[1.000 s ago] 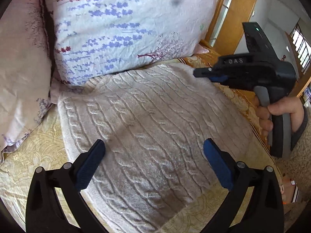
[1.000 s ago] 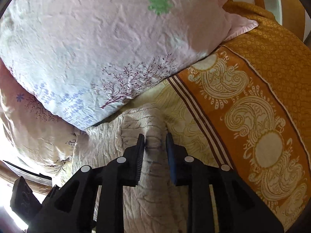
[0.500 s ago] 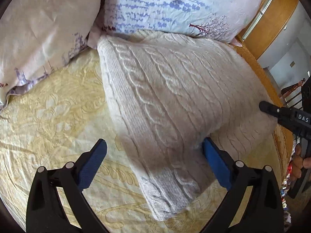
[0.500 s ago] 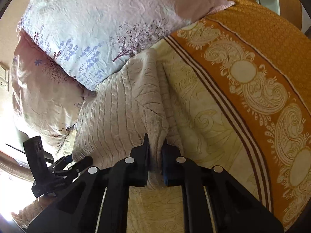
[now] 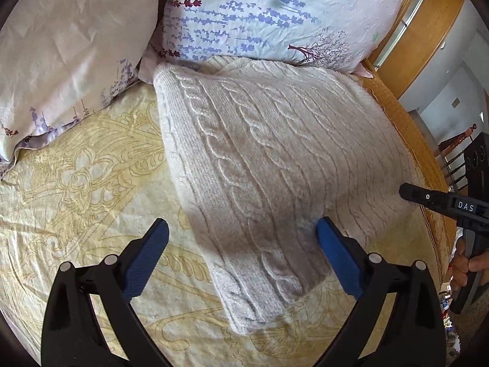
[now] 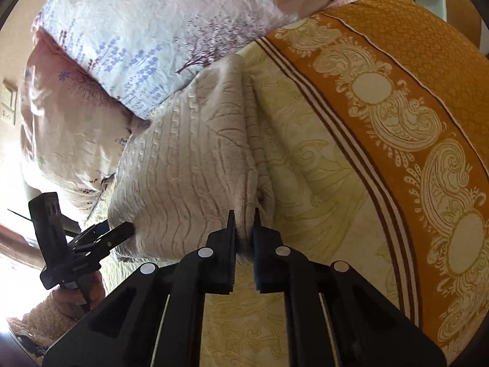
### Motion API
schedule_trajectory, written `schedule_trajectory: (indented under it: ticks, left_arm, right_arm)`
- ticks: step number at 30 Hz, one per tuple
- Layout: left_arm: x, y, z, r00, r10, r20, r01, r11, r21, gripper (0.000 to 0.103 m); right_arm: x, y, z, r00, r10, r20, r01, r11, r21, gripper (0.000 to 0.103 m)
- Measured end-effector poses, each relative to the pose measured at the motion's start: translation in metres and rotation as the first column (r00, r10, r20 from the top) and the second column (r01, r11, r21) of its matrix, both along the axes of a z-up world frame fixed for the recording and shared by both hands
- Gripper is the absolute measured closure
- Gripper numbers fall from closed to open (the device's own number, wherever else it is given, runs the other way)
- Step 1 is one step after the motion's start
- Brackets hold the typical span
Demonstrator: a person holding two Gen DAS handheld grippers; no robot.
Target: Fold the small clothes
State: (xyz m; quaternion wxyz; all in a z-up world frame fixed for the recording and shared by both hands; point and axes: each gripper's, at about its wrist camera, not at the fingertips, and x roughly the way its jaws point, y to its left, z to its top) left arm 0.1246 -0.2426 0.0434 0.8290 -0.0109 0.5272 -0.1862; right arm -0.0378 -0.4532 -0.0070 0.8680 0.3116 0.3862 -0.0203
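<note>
A cream cable-knit sweater [image 5: 275, 159] lies folded on the yellow patterned bedspread [image 5: 76, 189], its far end against the pillows. My left gripper [image 5: 241, 244] is open and empty, its blue pads spread over the sweater's near corner. My right gripper [image 6: 244, 217] is shut on the sweater's edge [image 6: 244, 202], pinching a ridge of knit between its pads. The right gripper also shows at the right edge of the left wrist view [image 5: 443, 202]. The left gripper shows at the left of the right wrist view [image 6: 101, 235].
Two floral pillows [image 5: 259, 12] [image 5: 67, 46] lie at the head of the bed. An orange paisley border [image 6: 412, 122] runs along the bedspread's right side. A wooden headboard [image 5: 428, 24] stands at the far right.
My right gripper has pulled the sweater's edge back toward the near side of the bed. My left gripper has drawn back and to the left, so the sweater's near corner now shows.
</note>
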Motion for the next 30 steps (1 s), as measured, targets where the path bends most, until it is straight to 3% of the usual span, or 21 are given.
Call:
schedule_trajectory:
  ticks: [9,11,13,17,20,24,30]
  left_arm:
    - [0.007,0.002,0.010,0.999,0.025,0.025,-0.027,0.997,0.067,0.002]
    - [0.010,-0.003,0.012,0.999,0.021,0.038,-0.025,0.995,0.094,0.002]
    - [0.014,-0.009,0.016,0.999,0.015,0.044,-0.021,0.992,0.122,0.002]
    - [0.026,-0.021,0.016,0.999,-0.014,0.034,0.009,0.990,0.140,0.002]
    - [0.036,-0.023,0.017,1.000,-0.018,0.007,0.018,0.996,0.086,0.002]
    - [0.056,-0.011,0.013,0.997,0.014,-0.079,-0.019,0.998,-0.063,0.002]
    - [0.086,0.016,-0.003,0.972,0.078,-0.221,-0.130,0.963,-0.236,0.005]
  right_arm:
    - [0.002,-0.006,0.005,1.000,0.010,0.007,-0.010,0.999,0.032,0.090]
    - [0.003,-0.009,0.016,0.999,0.010,0.039,-0.011,0.999,0.036,0.074]
    - [0.005,-0.014,0.026,0.997,0.003,0.075,-0.005,1.000,0.030,0.034]
    - [0.029,-0.029,0.031,0.998,0.008,0.066,-0.013,0.997,0.071,0.030]
    - [0.050,-0.043,0.020,1.000,0.002,0.012,-0.004,0.989,0.147,0.030]
    - [0.070,-0.048,0.010,0.999,0.025,-0.023,-0.020,0.976,0.215,0.030]
    - [0.086,-0.042,0.004,0.997,0.074,-0.031,-0.063,0.962,0.266,0.031]
